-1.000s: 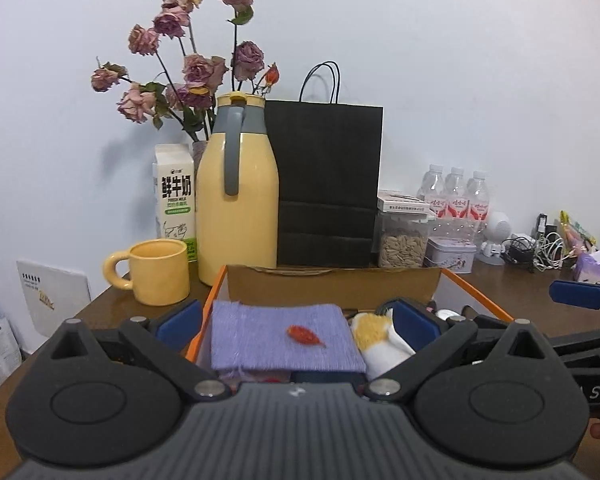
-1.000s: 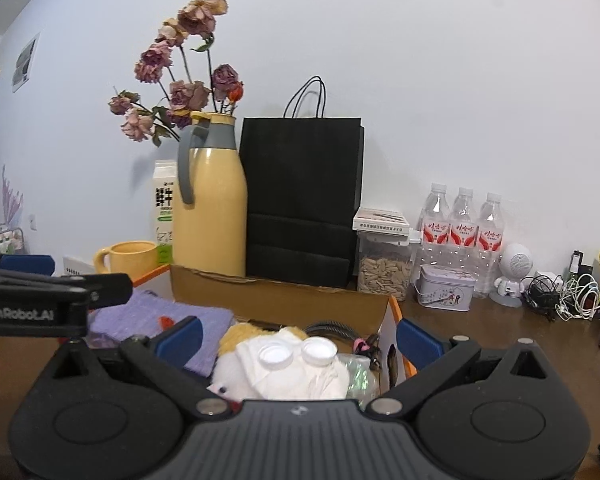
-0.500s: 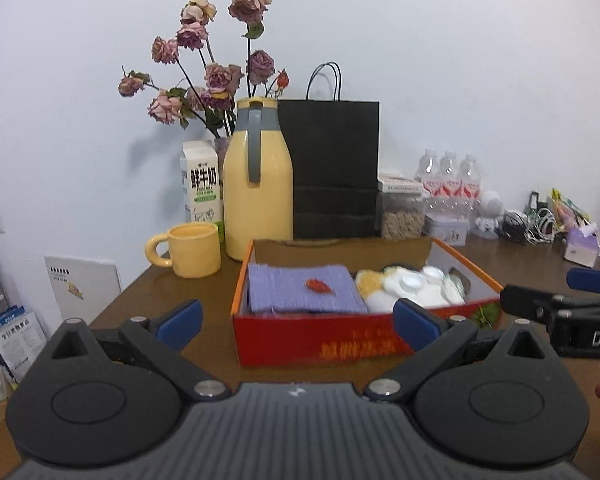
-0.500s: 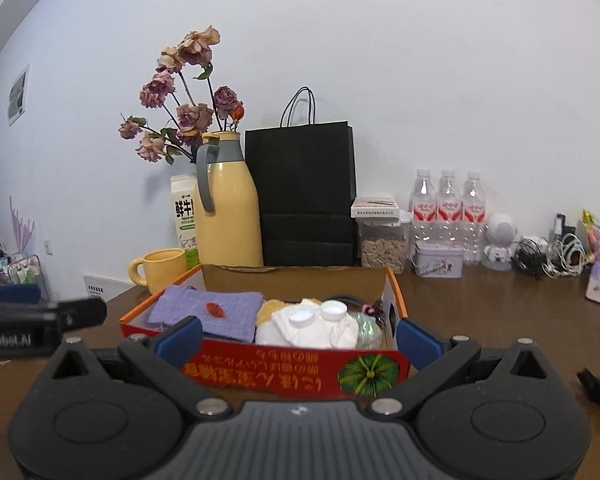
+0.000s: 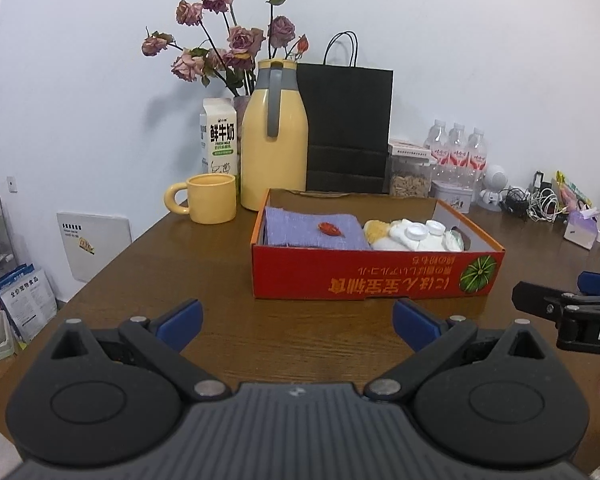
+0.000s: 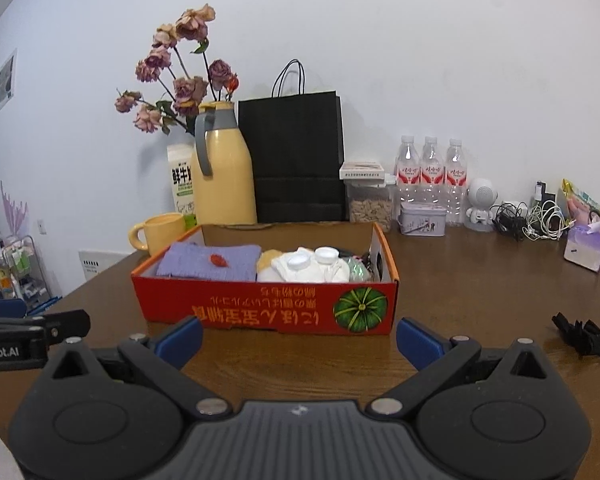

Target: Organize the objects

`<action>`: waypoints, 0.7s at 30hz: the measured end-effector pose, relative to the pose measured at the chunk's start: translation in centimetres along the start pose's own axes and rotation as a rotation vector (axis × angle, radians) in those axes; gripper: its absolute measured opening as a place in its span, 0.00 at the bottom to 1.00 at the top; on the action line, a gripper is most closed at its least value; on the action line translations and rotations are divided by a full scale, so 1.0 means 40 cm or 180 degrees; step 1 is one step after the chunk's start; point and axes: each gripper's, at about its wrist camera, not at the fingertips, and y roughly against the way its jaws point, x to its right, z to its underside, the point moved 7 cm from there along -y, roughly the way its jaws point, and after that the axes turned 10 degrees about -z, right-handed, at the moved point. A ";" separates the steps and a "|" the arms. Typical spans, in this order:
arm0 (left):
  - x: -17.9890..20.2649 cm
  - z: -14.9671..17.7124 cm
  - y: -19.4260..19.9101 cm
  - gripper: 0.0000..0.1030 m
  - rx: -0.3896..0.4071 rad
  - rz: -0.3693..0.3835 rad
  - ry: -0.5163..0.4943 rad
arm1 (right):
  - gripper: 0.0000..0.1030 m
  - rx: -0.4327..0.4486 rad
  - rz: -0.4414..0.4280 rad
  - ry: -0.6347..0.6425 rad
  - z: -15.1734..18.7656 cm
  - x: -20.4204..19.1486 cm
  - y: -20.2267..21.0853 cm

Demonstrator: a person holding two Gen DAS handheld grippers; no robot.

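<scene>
Through my left wrist camera, my left gripper hangs spread and empty above the wooden table, short of the red cardboard box, where a purple cloth and white bottles lie packed. Through my right wrist camera, my right gripper is likewise spread and empty before that box. Packing looks finished; I would next seek strays, perhaps the black item.

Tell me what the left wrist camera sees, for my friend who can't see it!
A red box on a brown table holds a purple cloth and white items. The open left gripper is empty; a yellow mug stands behind.
</scene>
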 end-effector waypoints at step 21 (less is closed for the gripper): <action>-0.004 0.000 0.006 1.00 -0.0016 -0.0009 0.0002 | 1.00 0.0002 -0.0006 0.0013 -0.004 -0.010 0.004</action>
